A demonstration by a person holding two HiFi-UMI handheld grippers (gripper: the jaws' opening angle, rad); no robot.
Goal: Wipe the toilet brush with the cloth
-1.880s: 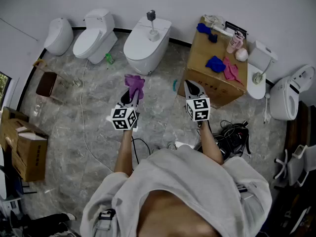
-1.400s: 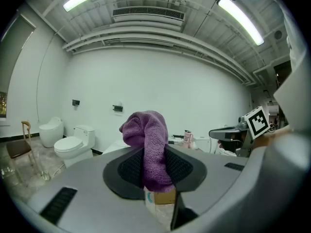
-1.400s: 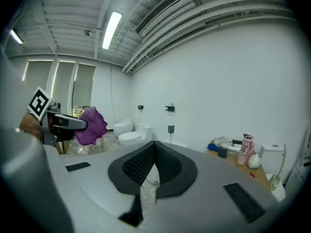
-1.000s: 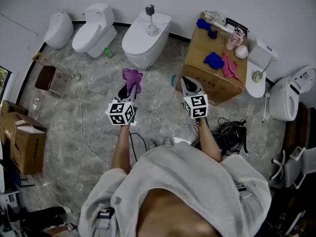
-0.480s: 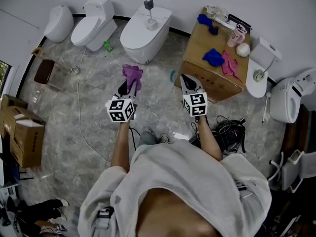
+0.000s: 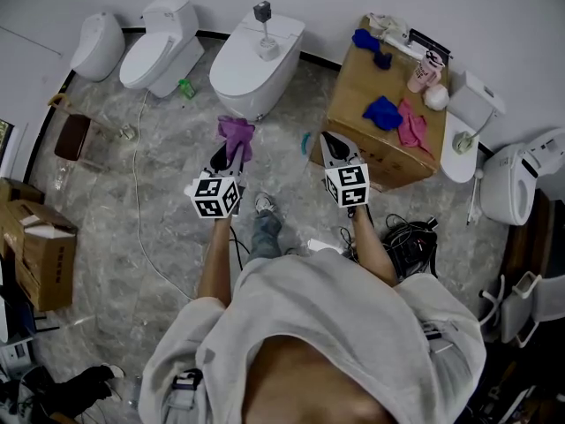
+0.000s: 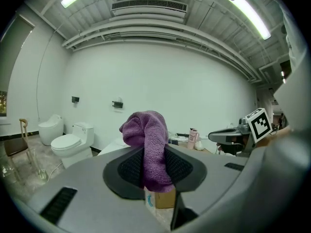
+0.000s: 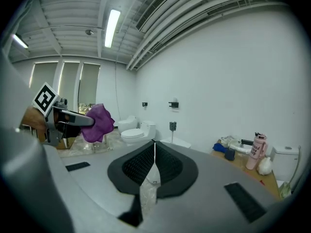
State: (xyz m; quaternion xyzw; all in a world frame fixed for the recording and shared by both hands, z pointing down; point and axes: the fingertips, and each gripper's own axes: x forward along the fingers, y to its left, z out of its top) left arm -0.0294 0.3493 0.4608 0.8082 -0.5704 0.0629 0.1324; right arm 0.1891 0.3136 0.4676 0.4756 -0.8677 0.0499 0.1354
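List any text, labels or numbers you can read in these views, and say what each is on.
No text is legible in any view.
Cardboard box, side face: dark print, too small to read.
Pink bottle: dark lettering, too blurred to read.
Cubes on the left gripper and right gripper: square marker patterns only, no words.
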